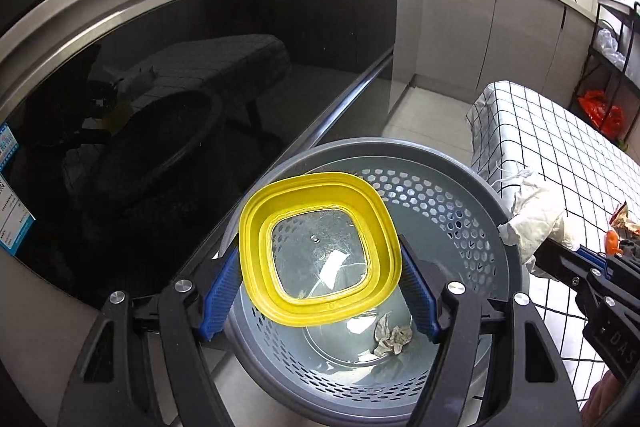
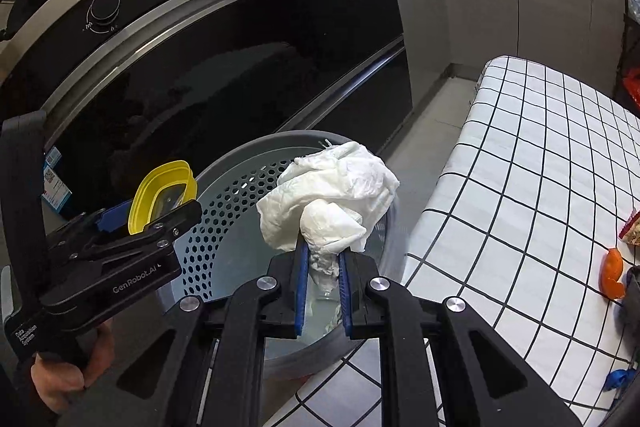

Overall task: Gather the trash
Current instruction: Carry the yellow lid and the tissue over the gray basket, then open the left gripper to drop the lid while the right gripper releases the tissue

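**Lid and tissue poised over the bin**

The left hand-held gripper (image 1: 320, 287) clamps a yellow lid (image 1: 318, 253) by its two opposite edges, holding it above the grey perforated bin (image 1: 472, 195), toward the bin's left side. The lid looks light and stiff, with a clear, probably slippery centre panel, so the raised yellow rim is the sensible place to hold it.

The right hand-held gripper (image 2: 323, 267) is closed on the tail of a crumpled white tissue (image 2: 332, 195), whose bulk billows out just beyond the fingertips, above the bin's right rim beside the checked worktop (image 2: 520, 167). The tissue is soft, very light and easily torn; pinching a thick bunched part, as here, seems safest.

A small crumpled scrap (image 1: 392, 337) already lies on the bin floor. An orange peel (image 2: 612, 273) rests on the worktop at far right, well apart from both grippers.
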`<act>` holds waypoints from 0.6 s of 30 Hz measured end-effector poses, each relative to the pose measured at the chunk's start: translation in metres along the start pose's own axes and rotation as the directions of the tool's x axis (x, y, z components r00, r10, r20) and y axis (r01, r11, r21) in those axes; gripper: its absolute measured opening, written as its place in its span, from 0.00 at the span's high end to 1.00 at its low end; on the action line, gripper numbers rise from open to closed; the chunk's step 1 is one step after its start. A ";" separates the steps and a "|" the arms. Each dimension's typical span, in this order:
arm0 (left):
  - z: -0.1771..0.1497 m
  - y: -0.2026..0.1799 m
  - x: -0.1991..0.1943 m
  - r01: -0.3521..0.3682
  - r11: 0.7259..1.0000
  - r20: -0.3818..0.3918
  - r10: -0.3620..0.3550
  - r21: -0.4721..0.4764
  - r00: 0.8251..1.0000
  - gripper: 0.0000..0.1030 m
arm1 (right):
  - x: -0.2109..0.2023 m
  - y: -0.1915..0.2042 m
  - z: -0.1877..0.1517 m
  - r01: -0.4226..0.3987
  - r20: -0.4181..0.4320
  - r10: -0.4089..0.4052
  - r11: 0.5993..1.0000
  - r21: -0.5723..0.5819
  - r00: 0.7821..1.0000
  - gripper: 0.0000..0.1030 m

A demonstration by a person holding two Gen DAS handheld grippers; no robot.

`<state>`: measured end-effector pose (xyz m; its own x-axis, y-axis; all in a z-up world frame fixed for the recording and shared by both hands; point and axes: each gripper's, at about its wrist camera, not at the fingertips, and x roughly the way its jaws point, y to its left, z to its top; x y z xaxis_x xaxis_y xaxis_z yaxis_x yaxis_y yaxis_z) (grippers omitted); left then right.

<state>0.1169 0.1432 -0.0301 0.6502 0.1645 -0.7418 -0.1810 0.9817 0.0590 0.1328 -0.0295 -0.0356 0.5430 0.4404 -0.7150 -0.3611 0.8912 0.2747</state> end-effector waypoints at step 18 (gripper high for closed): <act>0.001 0.011 -0.001 0.042 0.998 -0.009 -0.042 -0.044 0.999 0.18 | 0.016 -0.011 0.008 0.003 0.012 -0.003 1.000 0.008 1.000 0.51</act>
<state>0.1151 0.1538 -0.0275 0.6502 0.1219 -0.7499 -0.1856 0.9826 -0.0013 0.1520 -0.0314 -0.0451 0.5534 0.4389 -0.7079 -0.3537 0.8933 0.2774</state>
